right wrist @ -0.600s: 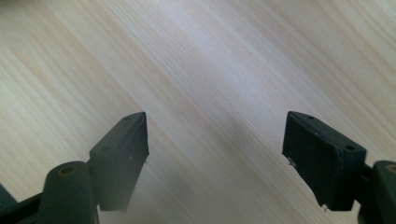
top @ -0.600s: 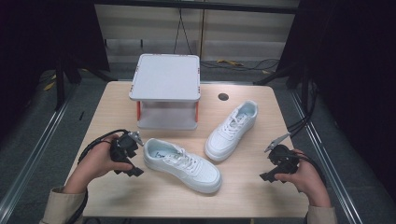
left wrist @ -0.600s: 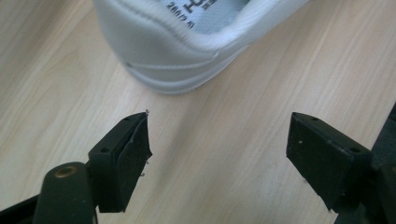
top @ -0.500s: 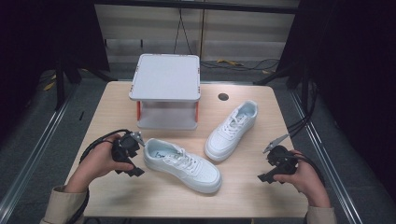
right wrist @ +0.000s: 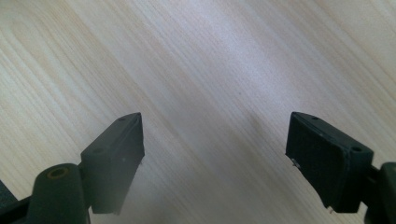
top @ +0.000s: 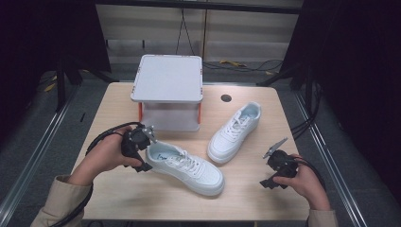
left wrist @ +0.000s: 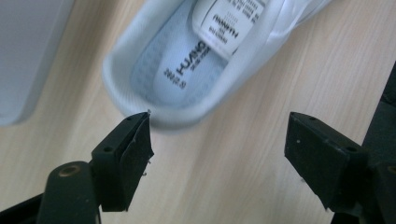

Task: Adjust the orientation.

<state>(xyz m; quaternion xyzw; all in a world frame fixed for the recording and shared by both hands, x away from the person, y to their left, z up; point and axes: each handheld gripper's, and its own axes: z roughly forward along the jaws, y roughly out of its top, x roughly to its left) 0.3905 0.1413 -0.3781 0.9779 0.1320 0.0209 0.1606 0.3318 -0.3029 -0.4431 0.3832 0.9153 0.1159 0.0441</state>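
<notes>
High view first: two white sneakers on the light wooden worktop (top: 118, 198), in front of a small white two-level stand (top: 168, 94). Near sneaker (top: 185, 161) lying toe toward the person's right, heel toward the left gripper (top: 142, 153); far sneaker (top: 235, 131) angled away toward the back right, untouched. Left gripper view: jaws spread wide, empty, heel collar of the near sneaker (left wrist: 187, 60) just ahead — one jaw tip almost at the heel rim, not closed on it, contact too close to call. Right gripper (top: 273, 176) parked well apart from both shoes near the front right edge; in the right gripper view jaws likewise wide open over bare wood (right wrist: 210, 84), holding nothing.

Step in hand, as a judgement: approach to the near sneaker's heel, grasp not yet made. Next move calls for sliding forward so the heel wall sits between the jaws — one inside the collar, one outside — then closing firmly before any lift. Probable risk: pushing the shoe away instead of straddling it.
</notes>
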